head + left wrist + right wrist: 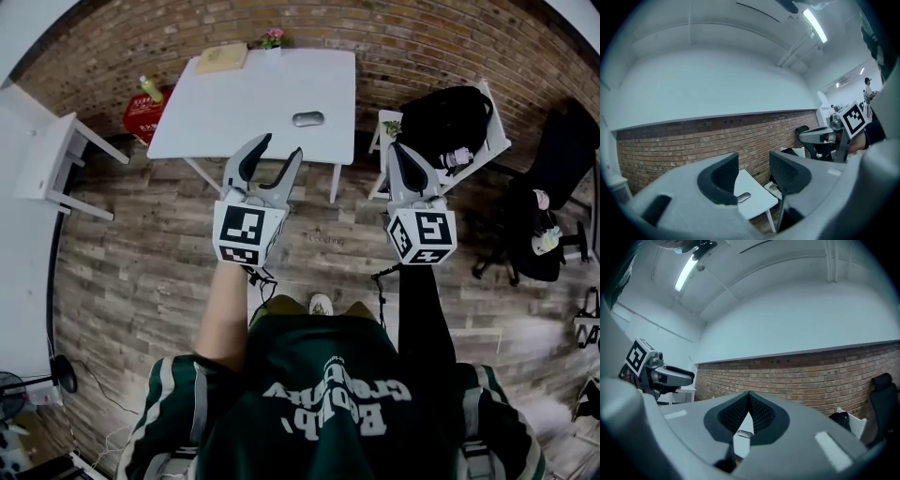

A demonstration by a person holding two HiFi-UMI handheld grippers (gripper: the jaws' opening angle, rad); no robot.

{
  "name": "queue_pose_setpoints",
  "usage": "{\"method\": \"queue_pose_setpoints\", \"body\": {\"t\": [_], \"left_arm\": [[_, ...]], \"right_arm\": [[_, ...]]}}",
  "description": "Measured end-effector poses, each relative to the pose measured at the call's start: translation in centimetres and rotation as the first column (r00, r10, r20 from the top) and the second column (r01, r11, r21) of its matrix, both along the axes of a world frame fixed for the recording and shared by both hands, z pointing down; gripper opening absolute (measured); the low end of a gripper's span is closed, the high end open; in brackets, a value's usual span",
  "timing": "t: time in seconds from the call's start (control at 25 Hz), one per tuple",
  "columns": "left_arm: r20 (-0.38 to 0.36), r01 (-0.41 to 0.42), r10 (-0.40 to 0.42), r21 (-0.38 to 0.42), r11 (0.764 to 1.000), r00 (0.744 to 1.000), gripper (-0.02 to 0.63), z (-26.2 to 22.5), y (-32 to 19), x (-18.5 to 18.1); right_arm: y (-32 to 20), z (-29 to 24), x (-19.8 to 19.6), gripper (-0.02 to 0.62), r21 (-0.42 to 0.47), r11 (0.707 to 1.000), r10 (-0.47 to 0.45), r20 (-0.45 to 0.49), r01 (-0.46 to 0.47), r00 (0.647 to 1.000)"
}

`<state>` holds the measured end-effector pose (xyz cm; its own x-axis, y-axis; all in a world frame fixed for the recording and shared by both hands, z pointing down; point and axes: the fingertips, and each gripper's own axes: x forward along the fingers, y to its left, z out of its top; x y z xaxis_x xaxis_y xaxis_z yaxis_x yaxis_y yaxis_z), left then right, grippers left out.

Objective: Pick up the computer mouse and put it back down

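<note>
1. The mouse (307, 118) lies flat on the white tabletop (234, 103), toward its right side, with bare surface all round it. A book (222, 57) sits at the far corner, well apart from the mouse.
2. My left gripper (279, 150) points level at the tabletop. Its fingers stand moderately wide with nothing between them. Through the gap I see the mouse (744, 197) in the distance.
3. My right gripper (401, 155) has its fingers pressed together at the tips and carries nothing. The mouse (744, 434) shows small, just below where they meet.
4. Both grippers are well short of the tabletop, so no contact has been made yet.
5. I expect the mouse to be light and rigid, a smooth plastic shell with a rounded back.
6. That curved top looks slippery, so pinching from above would likely squirt it out.
7. I would take it across the two long sides, low near the waist, where the walls run closest to parallel.
8. My left fingers seem the better choice, since they are already apart.
9. A gentle squeeze should do, and too much may click a button or crack the shell.
</note>
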<state>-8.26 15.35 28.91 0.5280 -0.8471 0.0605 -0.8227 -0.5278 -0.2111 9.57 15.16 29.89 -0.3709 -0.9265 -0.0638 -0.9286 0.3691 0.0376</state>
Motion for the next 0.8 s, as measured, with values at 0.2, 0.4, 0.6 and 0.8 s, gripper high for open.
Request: {"method": "queue_pose_setpoints", "body": {"t": [0.2, 0.4, 0.6, 0.8], "left_arm": [[0.011, 0.017, -0.017, -0.007, 1.0, 1.0, 0.213, 0.1, -1.7, -1.1], [-0.009, 0.036, -0.036, -0.001, 0.999, 0.999, 0.213, 0.1, -3.9, -2.2], [-0.004, 0.014, -0.014, -0.025, 1.0, 1.0, 0.215, 1.8, -7.8, -2.6], [-0.011, -0.021, 0.02, -0.034, 0.999, 1.0, 0.215, 2.8, -13.4, -2.8]], "right_arm": [[-1.8, 0.4, -0.6, 0.014, -0.009, 1.0, -0.011, 0.011, 0.011, 1.0], [-4.0, 1.6, -1.0, 0.014, -0.033, 0.999, -0.009, 0.019, 0.009, 1.0], [-7.5, 2.9, -1.8, 0.014, -0.059, 0.998, -0.009, 0.009, 0.009, 1.0], [-12.6, 3.3, -2.3, 0.014, -0.065, 0.998, 0.013, -0.003, -0.013, 1.0]]}}
